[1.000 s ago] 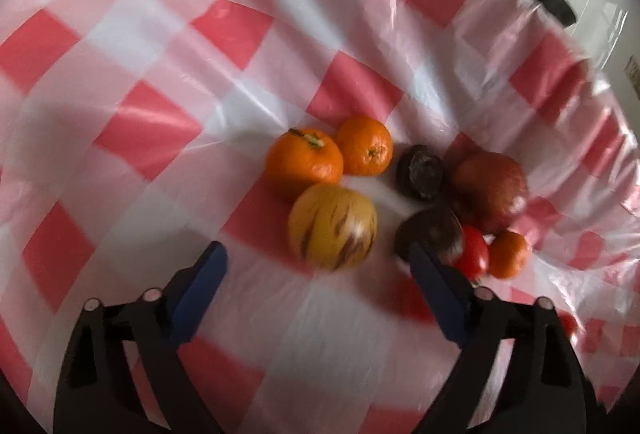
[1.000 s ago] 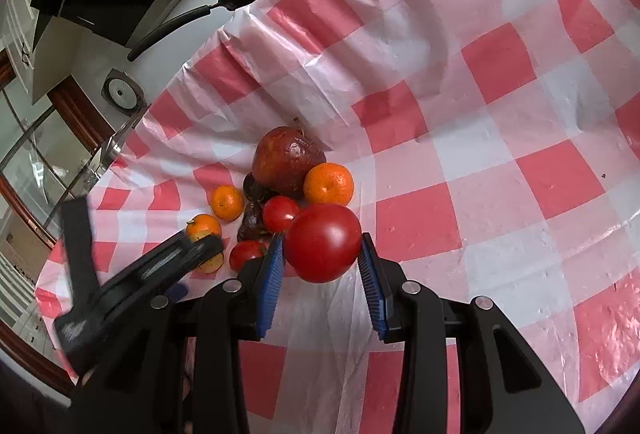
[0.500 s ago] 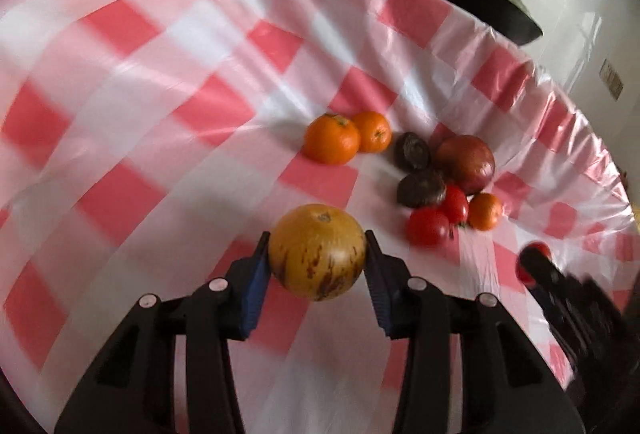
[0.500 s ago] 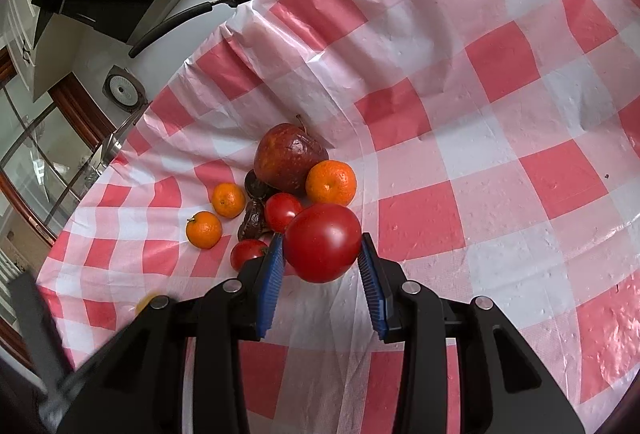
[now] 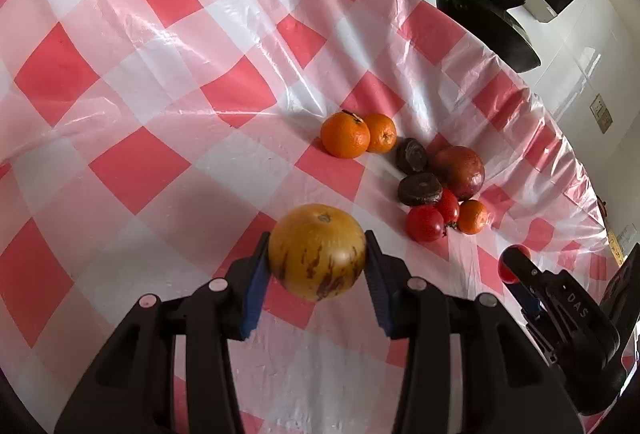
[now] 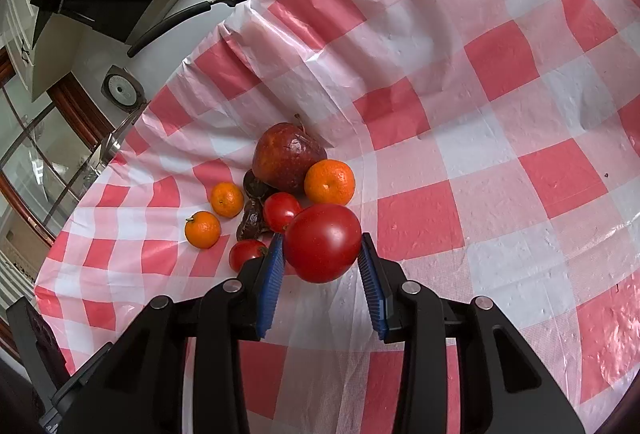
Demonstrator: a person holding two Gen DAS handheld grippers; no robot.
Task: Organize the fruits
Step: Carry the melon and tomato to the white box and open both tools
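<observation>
My left gripper is shut on a yellow fruit with brown streaks, held above the checked cloth. Beyond it lie two oranges, two dark wrinkled fruits, a dark red apple, two small tomatoes and a small orange. My right gripper is shut on a large red tomato. Behind that tomato sits the same heap: the apple, an orange, small tomatoes and two small oranges. The right gripper also shows at the lower right of the left wrist view.
A red-and-white checked plastic cloth covers the table and rises in folds at the far edge. A black pan stands beyond that edge on a white counter. A window frame is at the left of the right wrist view.
My left gripper shut on the yellow streaked fruit, lifted it and drew it back from the heap. The right gripper stayed put with its tomato.
</observation>
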